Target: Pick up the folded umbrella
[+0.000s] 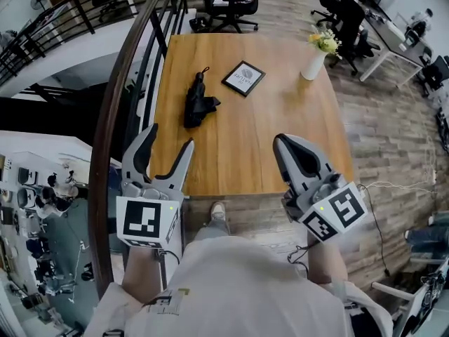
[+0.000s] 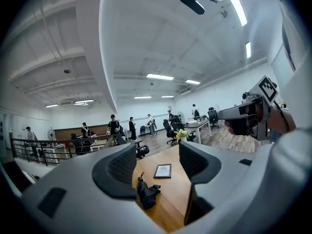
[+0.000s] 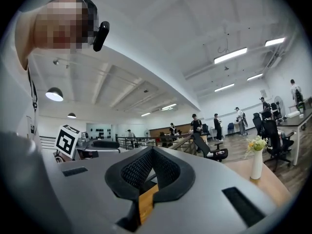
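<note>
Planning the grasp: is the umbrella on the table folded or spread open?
Folded: the umbrella lies on the wooden table as a compact black bundle, canopy collapsed, not spread.

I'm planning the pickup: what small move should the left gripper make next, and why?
Probably advance the open left gripper over the brown wooden table toward the black folded umbrella; it lies untouched ahead, and the fingers stand spread and empty.

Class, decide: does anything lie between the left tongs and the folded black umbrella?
Nothing visible does. Only bare wooden table separates the open left tongs from the folded black umbrella; the black-framed picture lies beside it.
</note>
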The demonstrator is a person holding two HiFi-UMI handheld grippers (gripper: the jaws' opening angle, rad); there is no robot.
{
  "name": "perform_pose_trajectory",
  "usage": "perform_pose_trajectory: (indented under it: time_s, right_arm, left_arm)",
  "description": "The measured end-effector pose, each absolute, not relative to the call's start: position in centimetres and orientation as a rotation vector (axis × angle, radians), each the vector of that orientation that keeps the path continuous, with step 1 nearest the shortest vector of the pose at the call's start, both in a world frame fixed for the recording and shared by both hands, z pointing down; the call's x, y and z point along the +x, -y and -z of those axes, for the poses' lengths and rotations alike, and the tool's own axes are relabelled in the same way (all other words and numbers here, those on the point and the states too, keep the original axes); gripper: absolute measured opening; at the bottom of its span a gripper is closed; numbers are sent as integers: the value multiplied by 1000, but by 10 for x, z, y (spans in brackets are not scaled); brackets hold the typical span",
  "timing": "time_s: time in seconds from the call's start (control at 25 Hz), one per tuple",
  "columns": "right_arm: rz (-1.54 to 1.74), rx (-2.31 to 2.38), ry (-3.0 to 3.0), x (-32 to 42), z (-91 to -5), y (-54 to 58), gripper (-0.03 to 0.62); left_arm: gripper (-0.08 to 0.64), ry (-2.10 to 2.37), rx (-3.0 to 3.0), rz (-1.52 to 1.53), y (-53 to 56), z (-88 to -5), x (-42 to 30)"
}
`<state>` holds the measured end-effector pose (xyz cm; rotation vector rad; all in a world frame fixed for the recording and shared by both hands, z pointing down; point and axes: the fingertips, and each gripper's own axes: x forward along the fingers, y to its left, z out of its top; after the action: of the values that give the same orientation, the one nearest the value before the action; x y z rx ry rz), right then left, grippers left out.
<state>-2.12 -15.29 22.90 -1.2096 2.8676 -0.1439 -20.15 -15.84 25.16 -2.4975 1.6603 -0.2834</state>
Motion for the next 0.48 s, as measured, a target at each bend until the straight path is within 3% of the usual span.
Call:
perform_pose_trajectory:
  time_s: [0.48]
  right_arm:
    - [246, -1348, -2930, -54, -298, 254, 28]
  left_arm:
    - [278, -1580, -2611, 502, 245, -322, -217]
